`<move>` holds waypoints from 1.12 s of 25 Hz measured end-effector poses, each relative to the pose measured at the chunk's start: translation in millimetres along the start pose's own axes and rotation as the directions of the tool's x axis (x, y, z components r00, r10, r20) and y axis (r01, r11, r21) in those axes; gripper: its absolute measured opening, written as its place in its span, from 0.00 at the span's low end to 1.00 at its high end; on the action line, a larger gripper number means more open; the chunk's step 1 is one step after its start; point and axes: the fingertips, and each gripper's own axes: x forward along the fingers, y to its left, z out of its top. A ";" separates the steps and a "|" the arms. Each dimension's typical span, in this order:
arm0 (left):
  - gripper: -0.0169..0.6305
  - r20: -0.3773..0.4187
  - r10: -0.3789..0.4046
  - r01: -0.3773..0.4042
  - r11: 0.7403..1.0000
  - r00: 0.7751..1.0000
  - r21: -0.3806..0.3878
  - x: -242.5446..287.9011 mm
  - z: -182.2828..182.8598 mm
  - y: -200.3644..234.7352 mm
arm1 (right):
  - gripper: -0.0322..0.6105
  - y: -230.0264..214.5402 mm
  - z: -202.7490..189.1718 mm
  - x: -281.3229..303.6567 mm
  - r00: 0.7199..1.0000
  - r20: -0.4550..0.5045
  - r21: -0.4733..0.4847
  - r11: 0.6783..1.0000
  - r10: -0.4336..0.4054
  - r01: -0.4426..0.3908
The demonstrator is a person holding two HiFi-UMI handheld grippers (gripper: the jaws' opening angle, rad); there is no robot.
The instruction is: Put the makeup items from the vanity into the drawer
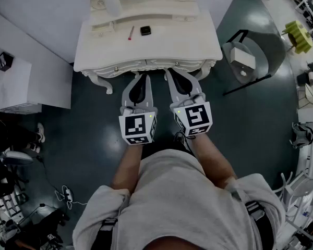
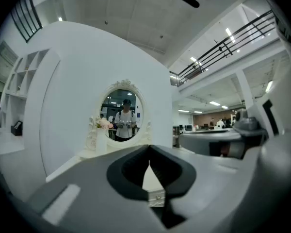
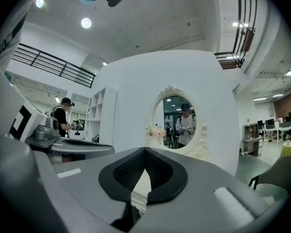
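Note:
On the white vanity point(image 1: 161, 46) lie a thin red makeup stick point(image 1: 131, 33) and a small black compact point(image 1: 145, 30), both near its middle. Its front, with small knobs, looks closed. My left gripper point(image 1: 141, 76) and right gripper point(image 1: 171, 72) are side by side, level, just in front of the vanity's front edge. Both are shut with nothing between their tips. The left gripper point(image 2: 149, 148) and the right gripper point(image 3: 145, 149) each face the vanity's oval mirror point(image 2: 122, 113), which reflects the person. The makeup items are hidden in both gripper views.
A white vase with pink flowers point(image 2: 101, 132) stands left of the mirror point(image 3: 179, 120). A grey chair point(image 1: 245, 59) is right of the vanity, a white cabinet point(image 1: 21, 82) to its left. Cables point(image 1: 65, 194) lie on the dark floor.

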 end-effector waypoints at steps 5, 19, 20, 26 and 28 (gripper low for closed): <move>0.03 0.010 -0.001 0.001 1.000 1.000 0.010 1.3 1.9 30.2 | 0.05 19.8 -0.7 22.8 1.000 0.004 -0.003 1.000 -0.004 0.004; 0.03 -0.031 -0.034 0.034 0.999 0.999 -0.001 -0.7 -22.7 111.2 | 0.05 65.8 -28.6 79.0 0.998 -0.050 0.025 0.999 -0.034 0.036; 0.03 -0.038 -0.036 0.036 0.999 0.999 -0.006 1.4 -26.1 116.4 | 0.05 67.1 -31.1 83.1 0.998 -0.058 0.026 0.999 -0.036 0.038; 0.03 -0.082 -0.035 0.033 0.999 0.996 -0.032 22.4 -46.0 139.6 | 0.05 62.2 -49.6 112.5 0.994 -0.109 0.036 0.999 -0.030 0.034; 0.03 -0.095 -0.032 0.028 0.999 0.995 -0.039 35.1 -52.5 146.9 | 0.05 55.7 -56.4 126.6 0.992 -0.122 0.045 0.998 -0.026 0.032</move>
